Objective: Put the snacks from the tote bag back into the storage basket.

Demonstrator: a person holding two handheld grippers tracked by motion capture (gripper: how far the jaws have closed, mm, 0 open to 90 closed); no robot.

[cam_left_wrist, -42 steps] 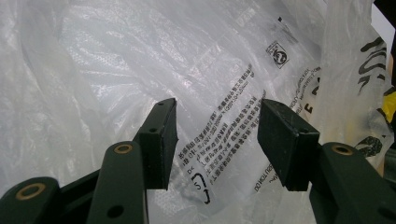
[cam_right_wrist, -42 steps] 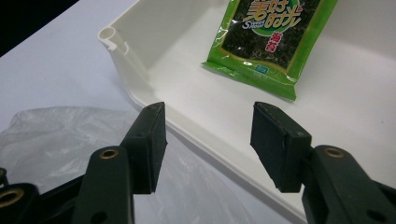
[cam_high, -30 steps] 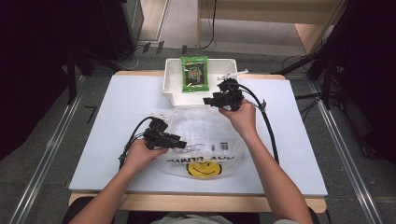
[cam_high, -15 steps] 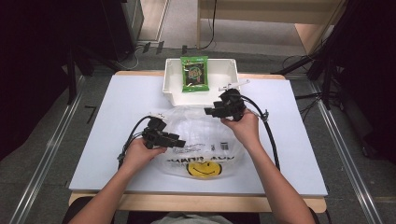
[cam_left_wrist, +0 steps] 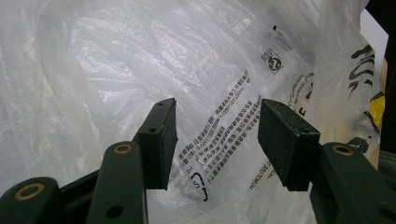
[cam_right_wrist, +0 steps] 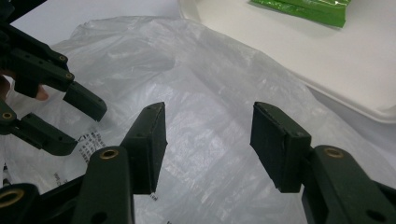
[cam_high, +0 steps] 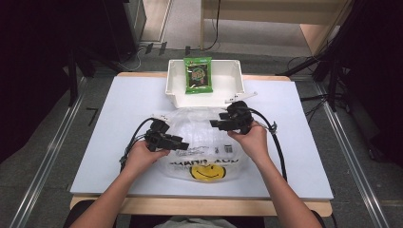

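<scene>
plastic bag point(cam_high: 202, 142), clear with a yellow smiley print, lies flat on the white worktop point(cam_high: 109, 118) near its front edge. in the high view the left tongs point(cam_high: 183, 143) and right tongs point(cam_high: 215, 124) both hover over it, spread wide, and a white tray point(cam_high: 235, 83) at the back edge holds a green snack packet point(cam_high: 197, 75).

left gripper view: the wide tongs point(cam_left_wrist: 217, 126) frame the bag's printed text, gripping nothing.

right gripper view: the wide tongs point(cam_right_wrist: 208, 126) stand empty above crinkled film, beside the tray rim.
</scene>
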